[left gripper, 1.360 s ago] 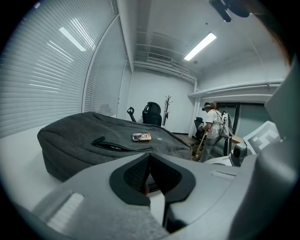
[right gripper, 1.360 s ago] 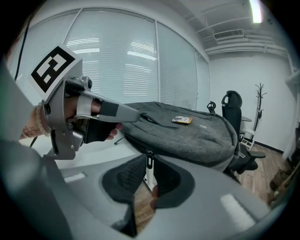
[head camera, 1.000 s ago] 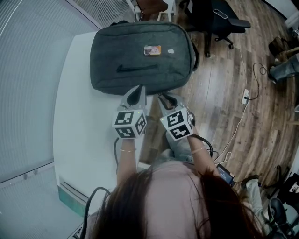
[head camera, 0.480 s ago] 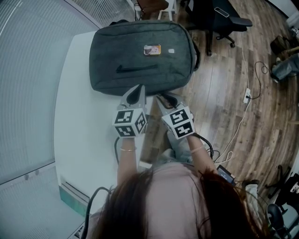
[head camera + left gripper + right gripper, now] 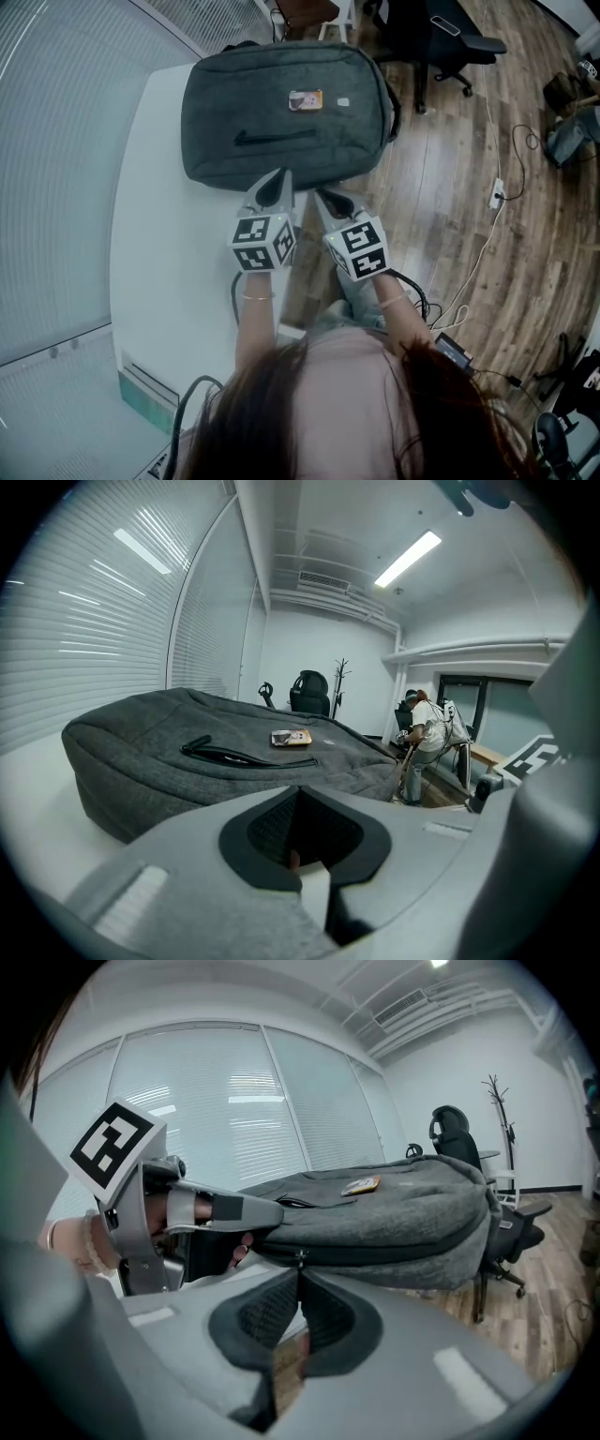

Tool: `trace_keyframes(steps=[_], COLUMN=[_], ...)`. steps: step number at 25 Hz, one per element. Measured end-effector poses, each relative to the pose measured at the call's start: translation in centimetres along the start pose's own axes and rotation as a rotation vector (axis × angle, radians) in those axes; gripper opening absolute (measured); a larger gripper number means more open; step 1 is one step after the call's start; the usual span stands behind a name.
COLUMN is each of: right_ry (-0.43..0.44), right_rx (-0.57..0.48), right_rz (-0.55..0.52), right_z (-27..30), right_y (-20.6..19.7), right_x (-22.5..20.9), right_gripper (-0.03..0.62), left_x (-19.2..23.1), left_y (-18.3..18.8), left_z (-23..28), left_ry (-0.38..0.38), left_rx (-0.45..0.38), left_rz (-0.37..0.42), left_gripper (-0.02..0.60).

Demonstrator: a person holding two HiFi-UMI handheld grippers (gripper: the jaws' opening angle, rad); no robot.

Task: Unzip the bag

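A grey backpack [image 5: 281,112] lies flat on the white table [image 5: 159,244], with a dark front-pocket zipper [image 5: 272,138] and a small label [image 5: 306,100] on top. My left gripper [image 5: 275,187] is shut, its tips pinched at the bag's near top edge [image 5: 309,771]. To its right, my right gripper [image 5: 328,197] is shut at the side zipper. In the right gripper view its tips [image 5: 298,1266] meet on the small metal zipper pull [image 5: 298,1257]. The left gripper's fingers [image 5: 253,1211] show there, lying against the bag [image 5: 394,1208].
The table's right edge runs just under the right gripper, with wooden floor [image 5: 450,187] beyond. A black office chair [image 5: 441,37] stands behind the bag. A cable and power strip [image 5: 491,194] lie on the floor. A window wall with blinds [image 5: 56,141] is at left.
Almost nothing: both grippers stay shut at the bag's near edge, and the right gripper has shifted very slightly.
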State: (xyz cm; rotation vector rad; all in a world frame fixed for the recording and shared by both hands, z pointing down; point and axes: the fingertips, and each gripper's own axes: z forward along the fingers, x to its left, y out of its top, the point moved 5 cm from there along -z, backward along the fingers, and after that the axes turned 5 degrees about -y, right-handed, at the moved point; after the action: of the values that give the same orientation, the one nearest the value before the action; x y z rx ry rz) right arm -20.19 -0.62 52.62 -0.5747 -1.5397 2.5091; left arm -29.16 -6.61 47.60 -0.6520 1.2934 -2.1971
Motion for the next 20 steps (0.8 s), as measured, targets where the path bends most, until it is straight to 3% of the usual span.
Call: trace_keyframes(steps=[9, 20], right_ry=[-0.048, -0.116], right_rx=[0.008, 0.016], right_rz=[-0.072, -0.089], right_z=[-0.4, -1.3], right_y=[-0.4, -0.5], right_x=[0.2, -0.4], right_gripper=[0.006, 0.006], left_x=[-0.1, 0.1], left_y=[-0.4, -0.5], left_z=[0.4, 0.5], left_ry=[0.024, 0.010], left_rx=[0.062, 0.107], left_rz=[0.036, 0.018], left_gripper=[0.009, 0.008])
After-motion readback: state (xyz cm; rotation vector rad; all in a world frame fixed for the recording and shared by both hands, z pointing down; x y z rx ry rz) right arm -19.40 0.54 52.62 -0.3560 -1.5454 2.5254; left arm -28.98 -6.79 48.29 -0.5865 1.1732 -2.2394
